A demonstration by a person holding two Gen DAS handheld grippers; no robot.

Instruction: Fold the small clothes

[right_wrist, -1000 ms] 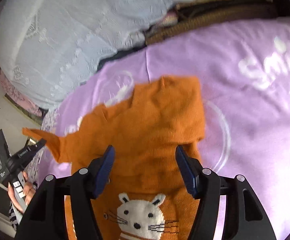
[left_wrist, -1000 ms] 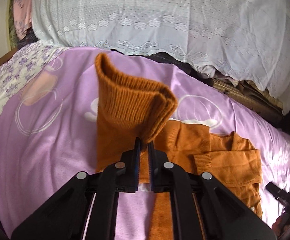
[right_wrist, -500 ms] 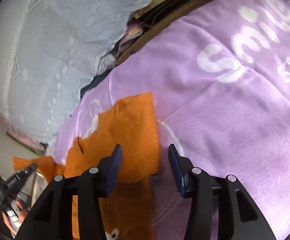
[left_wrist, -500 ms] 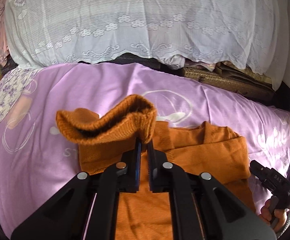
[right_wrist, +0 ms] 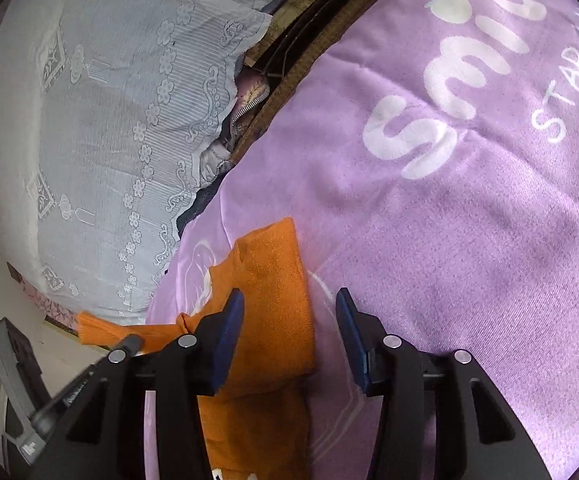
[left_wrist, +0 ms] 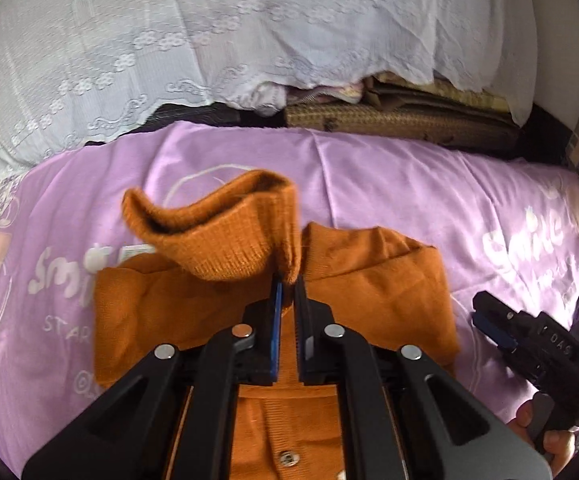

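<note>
Sleeve-folding is under way: the left gripper [left_wrist: 286,286] pinches the ribbed cuff [left_wrist: 225,240] over the orange knit sweater [left_wrist: 377,280], mid-frame on the purple blanket [left_wrist: 389,184]. Right gripper [right_wrist: 289,320] hangs half-spread, empty, at the sweater's edge. Next, probably, lay the cuff across the body and release.

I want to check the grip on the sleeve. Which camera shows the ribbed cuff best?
The left wrist view: the ribbed cuff stands close, pinched in the shut left gripper. The right wrist view shows it only small, far left, partly hidden behind the right gripper.
</note>
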